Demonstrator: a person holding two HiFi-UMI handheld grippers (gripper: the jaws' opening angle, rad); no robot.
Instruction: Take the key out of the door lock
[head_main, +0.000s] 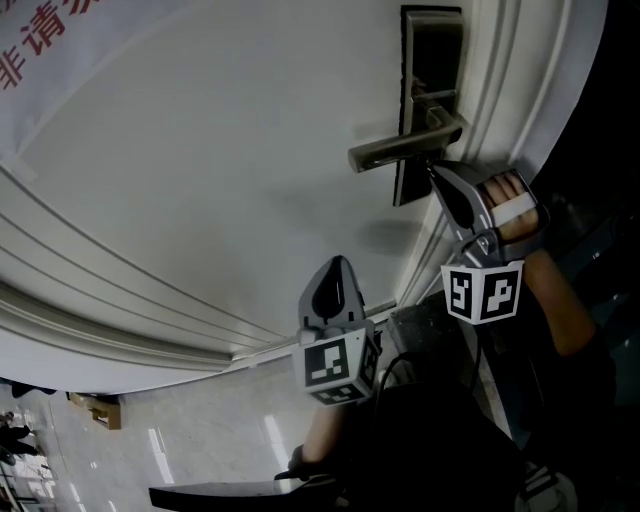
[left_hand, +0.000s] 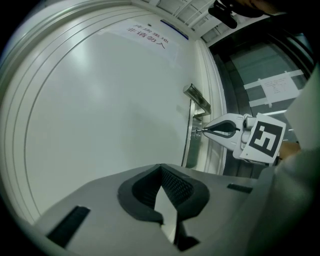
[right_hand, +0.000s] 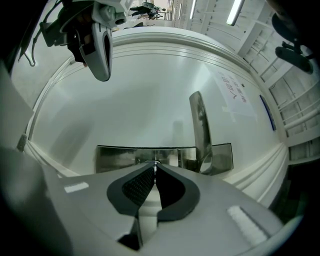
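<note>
Pulling the key (left_hand: 200, 131) straight out along its own axis, with no twist or levering against the lock plate (head_main: 432, 60), looks the sound way, since the right tongs (right_hand: 155, 167) are pinched on its head near the lever handle (head_main: 400, 148). The left tongs (left_hand: 161, 167) are together on nothing, well apart from the lock. A notice (head_main: 40, 50) on the door (head_main: 220, 150) carries red Chinese characters, cropped and not fully readable.
</note>
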